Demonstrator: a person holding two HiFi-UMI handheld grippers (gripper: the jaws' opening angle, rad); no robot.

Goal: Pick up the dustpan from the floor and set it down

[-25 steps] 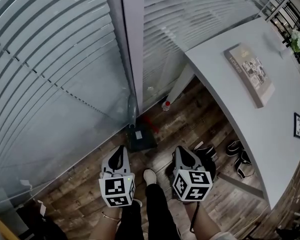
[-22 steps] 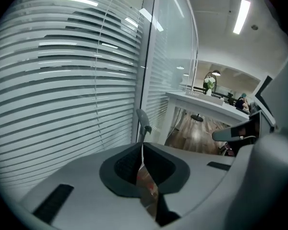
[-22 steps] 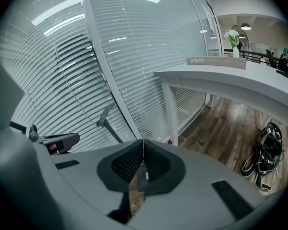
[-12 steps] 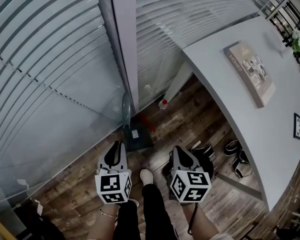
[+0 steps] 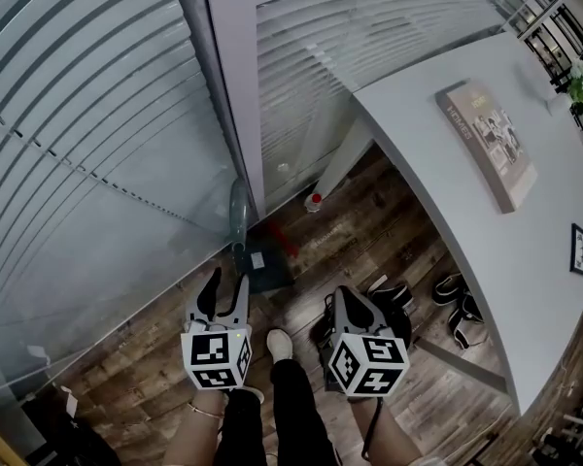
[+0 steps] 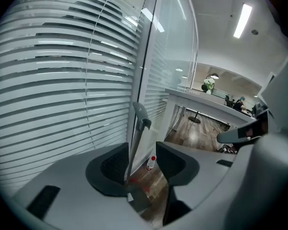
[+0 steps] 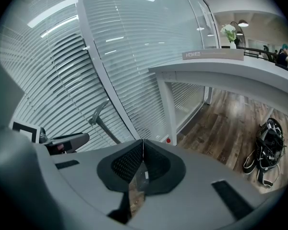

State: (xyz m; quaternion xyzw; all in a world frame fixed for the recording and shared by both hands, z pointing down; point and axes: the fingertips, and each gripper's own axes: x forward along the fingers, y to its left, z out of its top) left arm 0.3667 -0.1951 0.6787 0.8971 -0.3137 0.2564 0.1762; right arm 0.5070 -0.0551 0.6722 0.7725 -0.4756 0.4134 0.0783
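Grey dustpan [image 5: 265,270] by blinds [image 5: 97,163], bottle [image 5: 314,202] near | left claw [image 5: 227,282] just spread, nothing pinched | right claw [image 5: 342,297] pressed together

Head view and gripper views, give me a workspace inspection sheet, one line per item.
surface: wood-plank floor.
job's things: dark dustpan on the floor, its grey handle upright beside the partition post.
clutter: red-capped bottle; dark shoes under the desk; book on the desk.
grippers: left gripper open, jaws have just been opening, dustpan handle seen between them, not gripped; right gripper shut, empty.
cables: nothing seen.
surroundings: glass partition with blinds.
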